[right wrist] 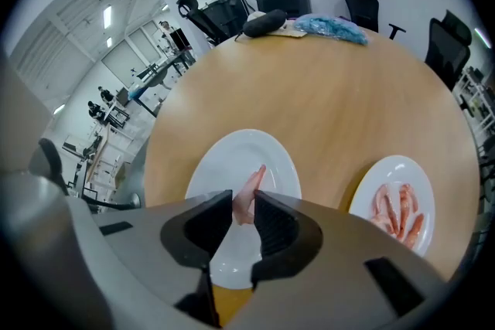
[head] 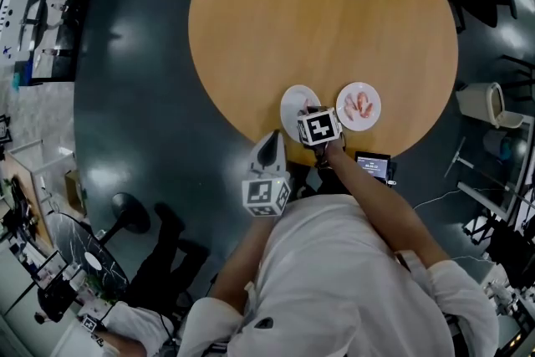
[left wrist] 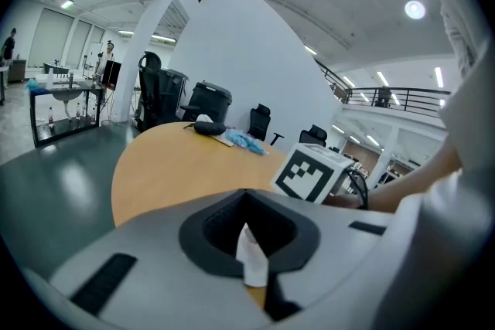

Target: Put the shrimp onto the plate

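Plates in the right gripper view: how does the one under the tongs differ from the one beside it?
The plate under the tongs is bare white, with a single shrimp between the right gripper's tongs over it; the plate beside it carries a small pile of shrimp. The first lies straight ahead, the second off to the right, not touching. Both are round, white and flat on the table.

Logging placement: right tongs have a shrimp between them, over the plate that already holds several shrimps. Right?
Not quite. The right tongs have a shrimp between them, but over the other white plate, on the left. The plate of shrimps lies apart to its right. The right gripper view shows it.
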The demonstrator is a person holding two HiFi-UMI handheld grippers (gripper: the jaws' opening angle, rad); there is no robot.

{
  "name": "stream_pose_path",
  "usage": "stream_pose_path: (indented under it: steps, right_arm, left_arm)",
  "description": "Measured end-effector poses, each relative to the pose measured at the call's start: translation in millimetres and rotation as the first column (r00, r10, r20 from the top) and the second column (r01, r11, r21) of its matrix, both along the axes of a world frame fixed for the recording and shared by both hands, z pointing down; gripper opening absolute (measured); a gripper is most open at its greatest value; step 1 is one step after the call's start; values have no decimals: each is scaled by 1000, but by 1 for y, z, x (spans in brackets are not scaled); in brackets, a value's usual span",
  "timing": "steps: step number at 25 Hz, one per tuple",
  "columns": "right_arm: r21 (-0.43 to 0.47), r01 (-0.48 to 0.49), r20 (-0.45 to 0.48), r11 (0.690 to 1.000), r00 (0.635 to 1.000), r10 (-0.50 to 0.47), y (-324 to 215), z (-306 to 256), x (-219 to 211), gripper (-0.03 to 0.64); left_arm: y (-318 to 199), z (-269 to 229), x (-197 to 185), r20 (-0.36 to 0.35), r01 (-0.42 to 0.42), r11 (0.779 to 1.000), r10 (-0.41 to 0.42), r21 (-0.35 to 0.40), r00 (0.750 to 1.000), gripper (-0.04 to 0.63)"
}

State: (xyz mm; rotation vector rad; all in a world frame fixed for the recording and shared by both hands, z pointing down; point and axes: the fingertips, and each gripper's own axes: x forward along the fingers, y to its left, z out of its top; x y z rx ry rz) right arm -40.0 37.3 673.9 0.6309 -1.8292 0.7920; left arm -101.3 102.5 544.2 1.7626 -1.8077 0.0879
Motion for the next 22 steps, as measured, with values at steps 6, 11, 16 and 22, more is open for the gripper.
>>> stream_pose_path:
  steps: [6,11,16,22]
  right_arm:
    - [107,180,104,978,976,-191,-2,-55,19,94]
    - [156,416,-92,896,909,-406,-13,-50,120,94]
    - [85,494,-185,865,861,-474,-23,-18,179,94]
    - [38,550,-125,834,831,-542,-23,-6,164,94]
  left_arm:
    - [-10,-6,9,17,-20,1000,20,10,1000,8]
    - [-17,-11,26,41,-46,999,45,21,998,8]
    - [-23,-8,58,36,-79,997,78,5,996,8]
    - [-19,-8,76,58,-81,997,82,-19,995,8]
